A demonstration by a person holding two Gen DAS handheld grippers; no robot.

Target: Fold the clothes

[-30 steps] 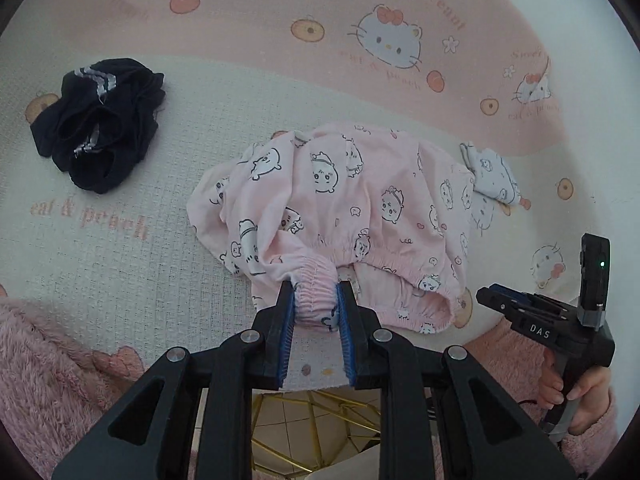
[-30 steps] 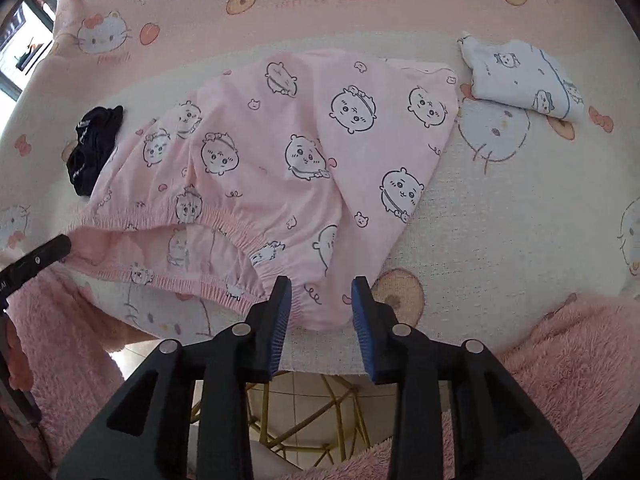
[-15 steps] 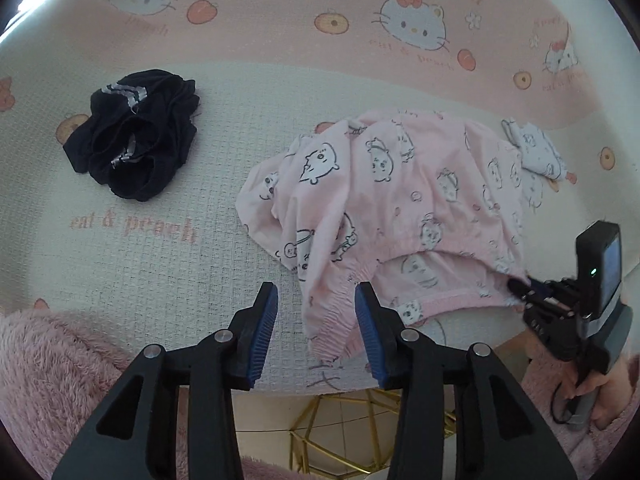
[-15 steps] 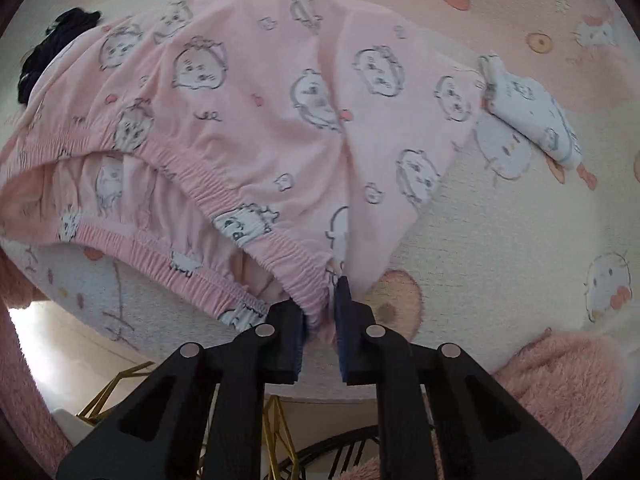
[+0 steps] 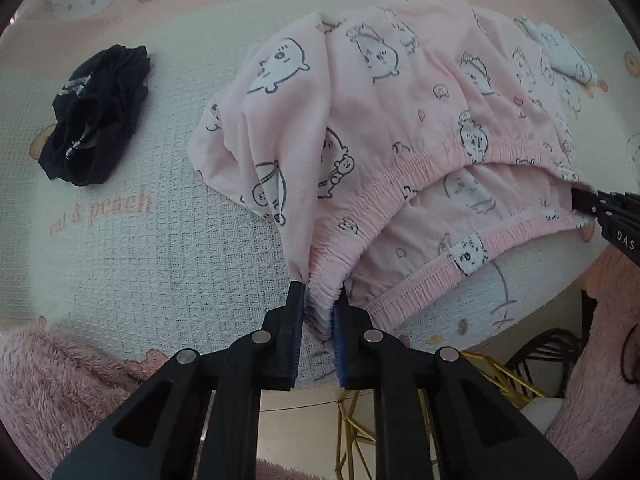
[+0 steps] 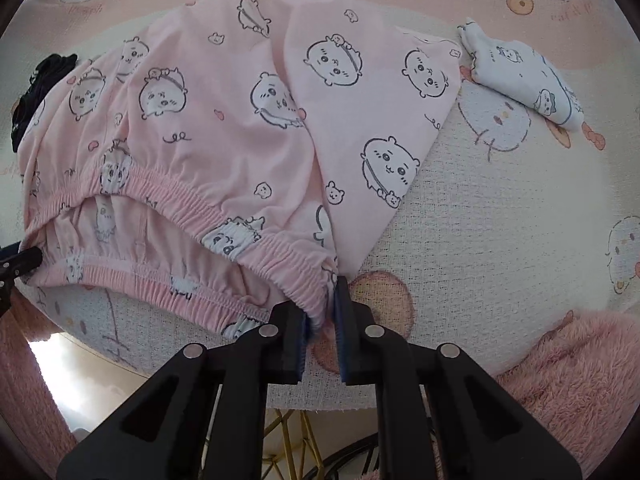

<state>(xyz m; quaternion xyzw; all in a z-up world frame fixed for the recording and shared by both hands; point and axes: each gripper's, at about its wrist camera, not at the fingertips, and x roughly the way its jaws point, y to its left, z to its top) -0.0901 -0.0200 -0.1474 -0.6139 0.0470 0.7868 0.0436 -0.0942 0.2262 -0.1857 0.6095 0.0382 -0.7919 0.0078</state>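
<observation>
Pink pyjama shorts with cartoon faces (image 5: 400,112) lie on a towel-covered table, waistband toward me; they also show in the right wrist view (image 6: 224,128). My left gripper (image 5: 318,300) is shut on the left end of the elastic waistband. My right gripper (image 6: 320,304) is shut on the right end of the waistband; its tip shows at the right edge of the left wrist view (image 5: 596,204). The waistband (image 6: 160,176) sags open between the two grippers.
A crumpled black garment (image 5: 92,120) lies to the left on the towel (image 5: 160,248). A folded white printed garment (image 6: 528,80) lies at the back right. The table's front edge is right below the grippers, with a gold wire frame (image 5: 360,432) under it.
The left gripper let go of the waistband, opened, then closed again on its left end. The right gripper closed on the right end. Both views have moved closer to the shorts.
</observation>
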